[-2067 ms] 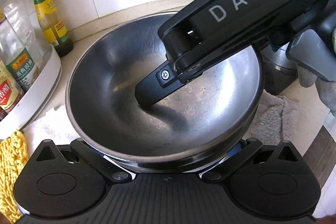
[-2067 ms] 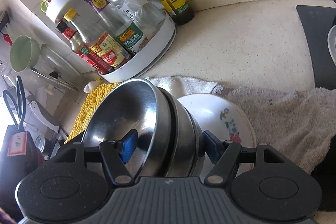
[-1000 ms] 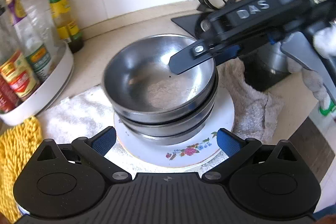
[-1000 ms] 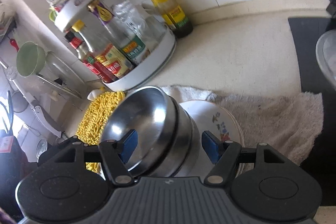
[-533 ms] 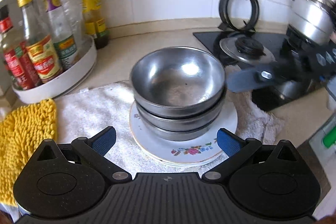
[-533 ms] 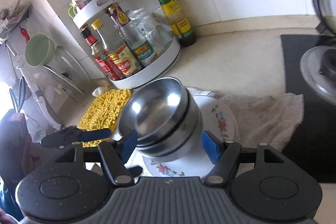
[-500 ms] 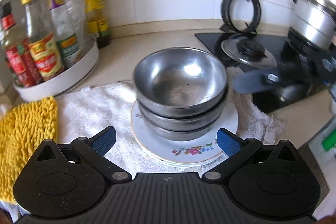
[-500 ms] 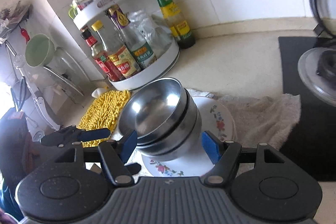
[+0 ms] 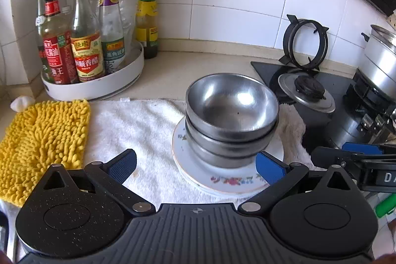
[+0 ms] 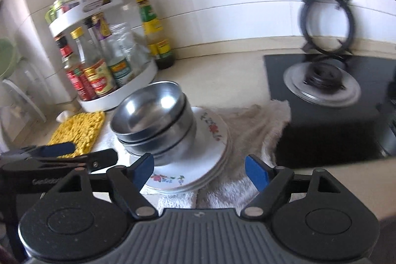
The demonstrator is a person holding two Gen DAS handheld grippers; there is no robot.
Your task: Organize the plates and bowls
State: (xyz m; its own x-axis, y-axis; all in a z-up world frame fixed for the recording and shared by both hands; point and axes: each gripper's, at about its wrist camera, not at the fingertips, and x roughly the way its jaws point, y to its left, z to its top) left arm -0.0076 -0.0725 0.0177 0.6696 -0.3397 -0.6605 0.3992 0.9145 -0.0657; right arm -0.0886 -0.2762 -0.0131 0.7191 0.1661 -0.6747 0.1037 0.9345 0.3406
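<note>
On the right end of the towel point(image 9: 138, 125) sit the plates point(image 9: 227, 180), with three bowls point(image 9: 231, 100) nested on top. Both grippers, left point(image 9: 195, 166) and right point(image 10: 199, 170), gape wide and hold nothing. I think the stack is done, so pull back slowly and do not bump it

We saw a beige countertop point(image 9: 188, 71) bearing a white towel point(image 9: 138, 130), yellow mat point(image 9: 42, 140), bottle carousel point(image 9: 99, 83) and black hob point(image 9: 319, 100)
</note>
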